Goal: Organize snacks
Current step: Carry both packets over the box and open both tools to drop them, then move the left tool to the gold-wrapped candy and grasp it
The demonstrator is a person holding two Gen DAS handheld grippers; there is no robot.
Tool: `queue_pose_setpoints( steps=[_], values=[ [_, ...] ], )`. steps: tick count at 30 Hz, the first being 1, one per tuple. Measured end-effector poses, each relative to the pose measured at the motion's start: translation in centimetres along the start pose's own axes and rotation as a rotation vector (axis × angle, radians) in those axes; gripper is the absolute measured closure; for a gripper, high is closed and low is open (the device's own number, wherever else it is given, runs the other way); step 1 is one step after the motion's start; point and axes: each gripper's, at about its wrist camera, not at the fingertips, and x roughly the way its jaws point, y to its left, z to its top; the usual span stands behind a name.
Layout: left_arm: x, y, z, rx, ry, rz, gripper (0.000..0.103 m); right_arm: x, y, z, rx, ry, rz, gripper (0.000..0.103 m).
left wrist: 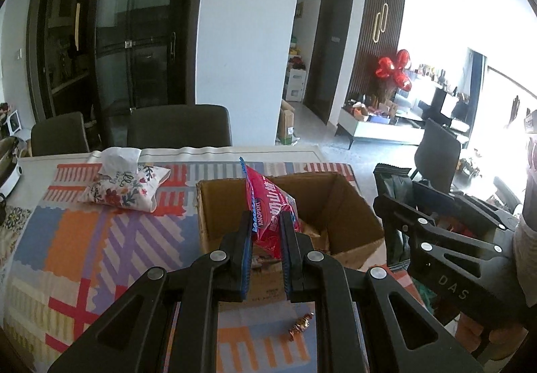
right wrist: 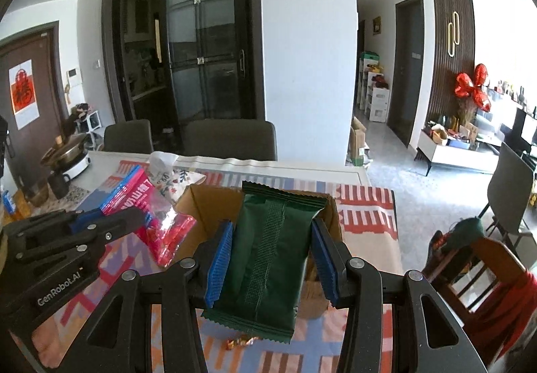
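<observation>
My left gripper [left wrist: 265, 225] is shut on a red snack bag [left wrist: 268, 205] with a blue zigzag edge, held above the open cardboard box [left wrist: 349, 205]. The bag also shows in the right wrist view [right wrist: 157, 225], left of the box [right wrist: 198, 205]. My right gripper [right wrist: 273, 242] is shut on a dark green snack packet [right wrist: 272, 255], held flat over the box's near side. In the left wrist view the right gripper [left wrist: 446, 238] is to the right of the box, the packet [left wrist: 392, 181] seen edge-on. A small wrapped candy [left wrist: 300, 326] lies on the tablecloth in front of the box, also in the right wrist view [right wrist: 241, 342].
A floral tissue pouch [left wrist: 127, 185] lies on the patterned tablecloth [left wrist: 84, 238] behind and left of the box. An electric pot [right wrist: 70, 154] and dark mug [right wrist: 58, 185] stand at the table's far left. Two dark chairs [left wrist: 178, 128] stand behind the table. A wooden chair [right wrist: 486, 265] is at right.
</observation>
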Motion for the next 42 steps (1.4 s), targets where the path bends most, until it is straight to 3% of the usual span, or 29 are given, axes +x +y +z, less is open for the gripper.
queue_pose_setpoints(
  steps=[12,22,25,26,27,28,29,31,42],
  values=[
    [4.9,-0.3,1.1,0.029,0.074,0.006,0.087,5.3,-0.5,1.5,-0.078,0.090,-0.055,0.055],
    [9.1,-0.1,1.3,0.040,0.146,0.073,0.087,9.5,-1.8,1.0,-0.069,0.162,-0.053,0.055],
    [9.7,-0.3,1.4,0.050,0.152,0.092,0.083,10.4,-2.2,0.8,-0.057,0.176,-0.061,0.055],
    [9.8,-0.3,1.4,0.058,0.155,0.104,0.075,10.6,-2.2,0.8,-0.057,0.175,-0.058,0.055],
    [9.8,-0.5,1.3,0.069,0.159,0.129,0.059,10.6,-2.3,0.8,-0.057,0.171,-0.046,0.054],
    [9.7,-0.5,1.3,0.077,0.154,0.145,0.054,10.5,-2.4,0.7,-0.056,0.174,-0.041,0.051],
    [9.4,-0.7,1.1,0.090,0.141,0.165,0.051,10.4,-2.6,0.5,-0.048,0.180,-0.052,0.040],
    [8.6,-0.9,0.7,0.108,0.120,0.181,0.051,9.7,-2.8,0.2,-0.038,0.164,-0.064,0.038],
    [2.8,-3.0,-2.9,0.164,0.021,0.116,0.048,3.9,-3.6,-4.1,0.058,0.122,-0.063,0.032]
  ],
)
